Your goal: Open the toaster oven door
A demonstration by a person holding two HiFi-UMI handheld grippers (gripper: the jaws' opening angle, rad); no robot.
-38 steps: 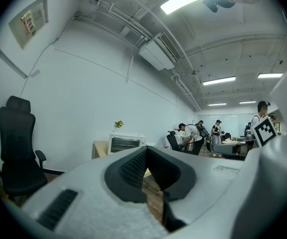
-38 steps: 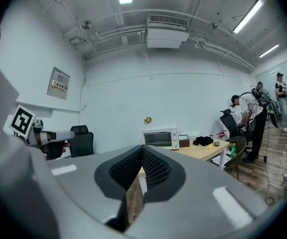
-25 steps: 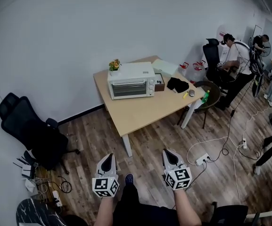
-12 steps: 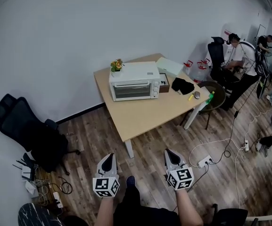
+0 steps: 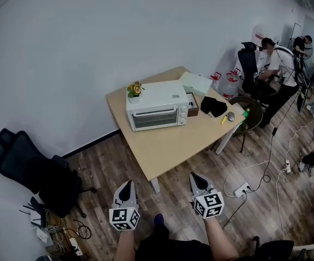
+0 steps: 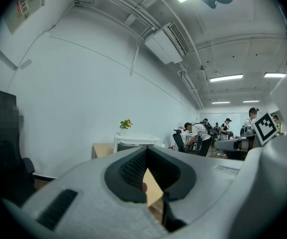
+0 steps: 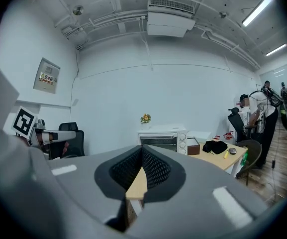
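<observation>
Well short of toaster oven (image 5: 157, 113) at 12 o'clock, door front running 9-to-3. Pressed together, empty, on left gripper (image 5: 125, 186) and right gripper (image 5: 196, 177); neither nearer.

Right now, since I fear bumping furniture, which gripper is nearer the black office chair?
Left. The left gripper is right of the black office chair, apart from it; the right gripper lies farther right, beyond the left one.
</observation>
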